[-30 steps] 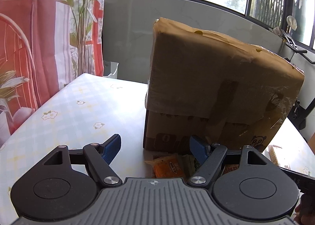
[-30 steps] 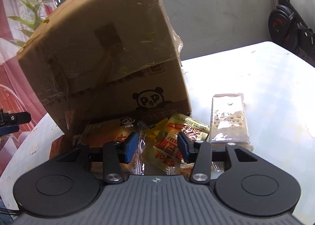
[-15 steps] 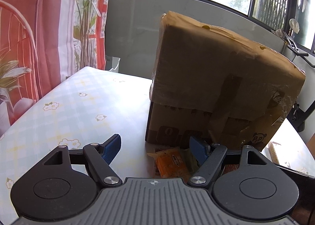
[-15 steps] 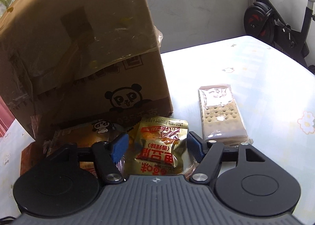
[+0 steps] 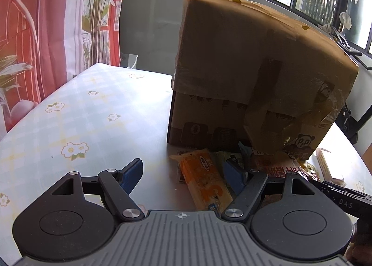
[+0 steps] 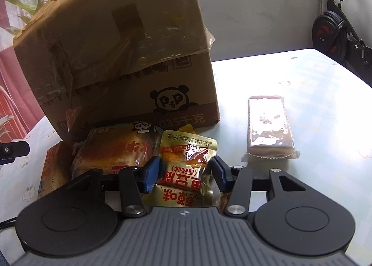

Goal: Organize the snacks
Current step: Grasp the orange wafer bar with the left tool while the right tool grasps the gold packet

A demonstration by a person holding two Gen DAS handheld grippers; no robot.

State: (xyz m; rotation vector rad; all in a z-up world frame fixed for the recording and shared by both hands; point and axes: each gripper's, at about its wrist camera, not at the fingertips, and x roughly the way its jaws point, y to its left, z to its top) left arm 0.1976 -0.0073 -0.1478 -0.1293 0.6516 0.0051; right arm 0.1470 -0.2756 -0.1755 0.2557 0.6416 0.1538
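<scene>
A taped cardboard box (image 5: 255, 75) with a panda print stands on the table; it also shows in the right wrist view (image 6: 121, 56). Snacks lie in front of it. My right gripper (image 6: 184, 174) is closed on a gold-and-red snack pouch (image 6: 186, 163), its fingers pinching both sides. A bread pack (image 6: 116, 149) lies to its left and a clear cracker pack (image 6: 268, 128) to its right. My left gripper (image 5: 183, 176) is open and empty, with an orange snack pack (image 5: 202, 177) on the table between its fingers.
The table (image 5: 81, 121) has a pale floral cloth. A red curtain and a plant (image 5: 97, 10) stand at the far left. An exercise bike (image 6: 337, 31) stands beyond the table's right edge. The right gripper's body shows at the lower right in the left wrist view (image 5: 344, 201).
My right gripper has closed in on the gold pouch, which now sits pinched between its fingers. My left gripper has drawn back a little and stays open.
</scene>
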